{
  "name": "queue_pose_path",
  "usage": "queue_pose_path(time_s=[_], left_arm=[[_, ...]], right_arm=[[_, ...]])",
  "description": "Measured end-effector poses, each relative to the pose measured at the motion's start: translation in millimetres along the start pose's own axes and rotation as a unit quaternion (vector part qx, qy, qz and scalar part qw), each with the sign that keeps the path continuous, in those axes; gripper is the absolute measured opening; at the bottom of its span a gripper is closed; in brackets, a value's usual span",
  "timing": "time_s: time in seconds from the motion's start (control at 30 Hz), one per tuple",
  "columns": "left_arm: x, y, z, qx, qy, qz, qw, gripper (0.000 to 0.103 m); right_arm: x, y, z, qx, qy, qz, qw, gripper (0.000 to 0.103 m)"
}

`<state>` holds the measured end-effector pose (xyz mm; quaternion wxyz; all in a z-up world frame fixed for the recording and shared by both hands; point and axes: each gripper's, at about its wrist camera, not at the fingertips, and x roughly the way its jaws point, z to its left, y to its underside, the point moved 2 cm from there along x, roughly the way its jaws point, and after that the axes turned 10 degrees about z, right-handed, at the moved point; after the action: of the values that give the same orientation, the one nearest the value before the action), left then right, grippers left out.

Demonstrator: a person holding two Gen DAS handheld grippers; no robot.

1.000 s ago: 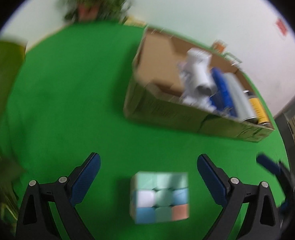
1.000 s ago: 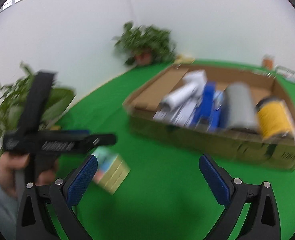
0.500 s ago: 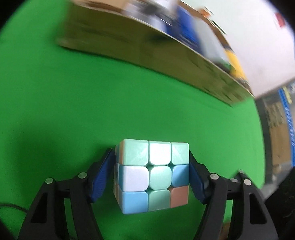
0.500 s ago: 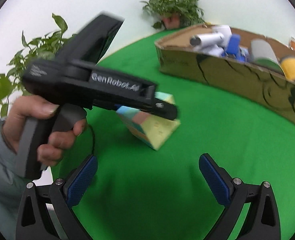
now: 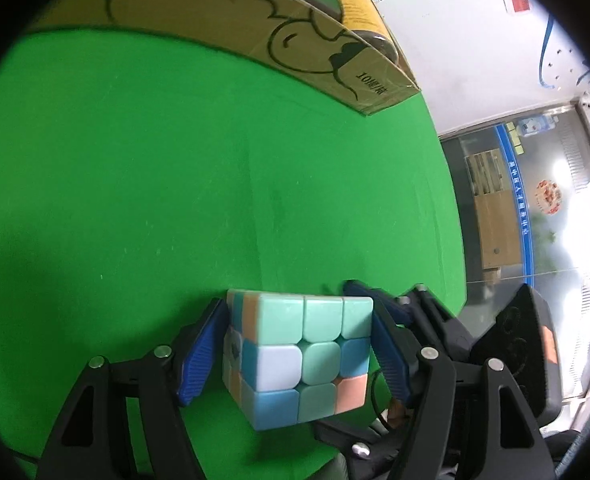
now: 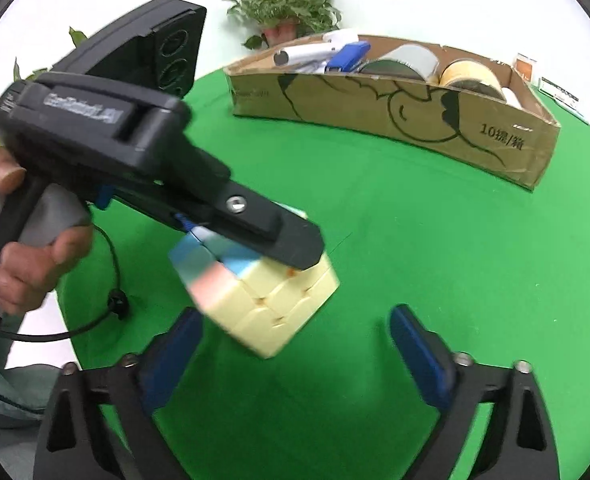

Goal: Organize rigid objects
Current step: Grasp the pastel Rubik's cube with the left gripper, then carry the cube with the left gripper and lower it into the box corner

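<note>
My left gripper [image 5: 299, 356] is shut on a pastel puzzle cube [image 5: 307, 360] and holds it above the green table. In the right wrist view the same cube [image 6: 263, 292] shows its pale yellow faces, held up by the left gripper's black finger [image 6: 255, 224]. My right gripper [image 6: 295, 356] is open and empty, just below and in front of the cube. The cardboard box [image 6: 395, 108] stands at the back of the table and holds several objects, among them white tubes [image 6: 307, 54], a blue item [image 6: 349, 56], a grey roll [image 6: 407, 62] and a yellow roll [image 6: 471, 78].
The green cloth [image 6: 435, 280] covers the round table. A potted plant [image 6: 287, 12] stands behind the box, more leaves at the far left. A black cable [image 6: 95, 320] hangs from the left gripper. The box [image 5: 255, 32] also shows in the left wrist view.
The left gripper closed on the cube, lifted it off the cloth and swung it right, closer to my right gripper. The right gripper stayed open.
</note>
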<state>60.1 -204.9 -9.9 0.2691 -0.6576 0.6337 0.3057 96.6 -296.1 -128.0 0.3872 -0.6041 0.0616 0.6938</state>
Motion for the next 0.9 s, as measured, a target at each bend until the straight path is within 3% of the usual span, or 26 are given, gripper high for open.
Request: queue_pose_path(time_s=[0.27, 0.4, 0.5, 0.63, 0.8, 0.9], left_arm=[[2, 6, 8, -0.020, 0.014, -0.006, 0.9997, 0.069], [-7, 13, -1, 0.004, 0.031, -0.008, 0.9995, 0.072], [-13, 11, -11, 0.028, 0.004, -0.017, 0.9995, 0.078], [-7, 7, 6, 0.002, -0.006, 0.003, 1.0000, 0.078], [10, 7, 20, -0.023, 0.035, 0.030, 0.9987, 0.076], [15, 6, 14, -0.008, 0.036, 0.040, 0.9985, 0.072]], right_arm=[[9, -3, 25, -0.038, 0.005, 0.009, 0.999, 0.070], [6, 0, 20, -0.035, 0.006, 0.011, 0.999, 0.070], [4, -2, 14, -0.037, 0.009, 0.009, 0.999, 0.070], [-3, -4, 12, -0.041, 0.003, 0.004, 0.999, 0.071], [3, -10, 15, -0.048, 0.018, 0.020, 0.999, 0.072], [8, -15, 20, -0.045, 0.032, 0.027, 0.998, 0.067]])
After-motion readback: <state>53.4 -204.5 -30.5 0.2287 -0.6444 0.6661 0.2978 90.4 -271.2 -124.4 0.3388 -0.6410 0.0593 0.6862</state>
